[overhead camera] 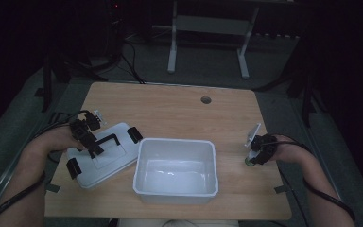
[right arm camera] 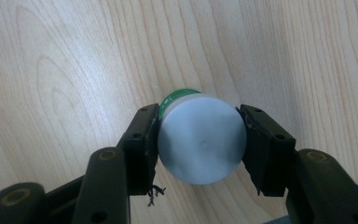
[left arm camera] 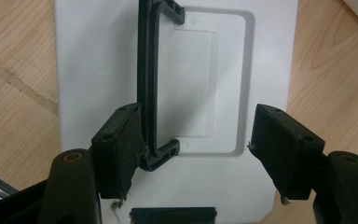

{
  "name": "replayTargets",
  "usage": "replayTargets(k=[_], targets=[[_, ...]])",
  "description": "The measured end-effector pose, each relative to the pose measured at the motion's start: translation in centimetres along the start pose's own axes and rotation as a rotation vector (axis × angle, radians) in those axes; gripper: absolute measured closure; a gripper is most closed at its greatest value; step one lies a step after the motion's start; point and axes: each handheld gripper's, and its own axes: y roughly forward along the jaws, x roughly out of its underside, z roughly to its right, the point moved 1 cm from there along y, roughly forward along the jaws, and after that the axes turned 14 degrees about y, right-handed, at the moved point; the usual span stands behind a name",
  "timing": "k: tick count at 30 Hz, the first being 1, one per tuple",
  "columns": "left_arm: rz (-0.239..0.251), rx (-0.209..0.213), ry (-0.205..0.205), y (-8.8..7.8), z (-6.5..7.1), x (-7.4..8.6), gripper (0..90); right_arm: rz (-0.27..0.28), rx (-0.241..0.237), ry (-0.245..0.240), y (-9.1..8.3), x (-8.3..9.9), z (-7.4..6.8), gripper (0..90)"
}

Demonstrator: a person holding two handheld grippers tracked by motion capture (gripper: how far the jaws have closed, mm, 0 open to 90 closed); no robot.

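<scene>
Lid point(overhead camera: 105, 156), white with black handle point(left arm camera: 150, 88) and black clips, is laid flat on table point(overhead camera: 179, 111) left of open white bin point(overhead camera: 176, 171). Left gripper point(overhead camera: 90, 142) is held over lid, jaws spread apart, one jaw touching handle, other clear. Small white container with green base point(right arm camera: 200, 137) is stood on table right of bin, clamped between jaws of right gripper point(right arm camera: 199, 140).
</scene>
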Motion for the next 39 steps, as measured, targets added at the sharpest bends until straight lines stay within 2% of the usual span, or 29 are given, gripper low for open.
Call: replayTargets(k=[3,6,12,15,19,26,31,32,36,39], targets=[[0.006,-0.003,0.0,-0.2,0.0,0.1,33.7,0.011,0.002,-0.003,-0.5,-0.1,-0.1,49.8],[0.005,-0.005,-0.002,-0.4,0.1,0.2,33.8,0.039,-0.021,-0.001,-1.5,-0.2,-0.3,49.9],[0.01,-0.008,0.002,-0.5,0.2,0.1,33.8,0.028,-0.026,-0.006,-3.2,-0.3,-1.1,49.8],[0.009,-0.003,0.003,-0.4,0.3,0.2,33.8,0.017,-0.047,0.021,-4.2,-0.6,-1.7,49.8],[0.008,-0.007,0.002,-0.5,0.3,0.2,33.7,0.021,-0.041,0.01,-5.6,-0.9,-2.7,49.8],[0.012,-0.007,-0.001,-0.9,0.4,0.2,33.8,0.063,-0.051,-0.011,-8.8,-2.0,-4.4,49.8],[0.003,-0.011,0.0,-1.1,0.5,0.2,33.8,0.085,-0.05,-0.059,-10.7,-2.8,-5.8,49.8],[0.004,-0.01,-0.001,-1.1,0.5,0.2,33.8,0.095,-0.062,-0.065,-11.2,-3.0,-6.2,49.9],[0.008,-0.011,0.001,-1.2,0.5,0.1,33.7,0.121,-0.086,-0.07,-12.8,-3.9,-7.4,49.8],[0.008,-0.012,0.005,-1.3,0.5,0.0,33.8,0.131,-0.068,-0.101,-14.1,-4.6,-8.3,49.8]])
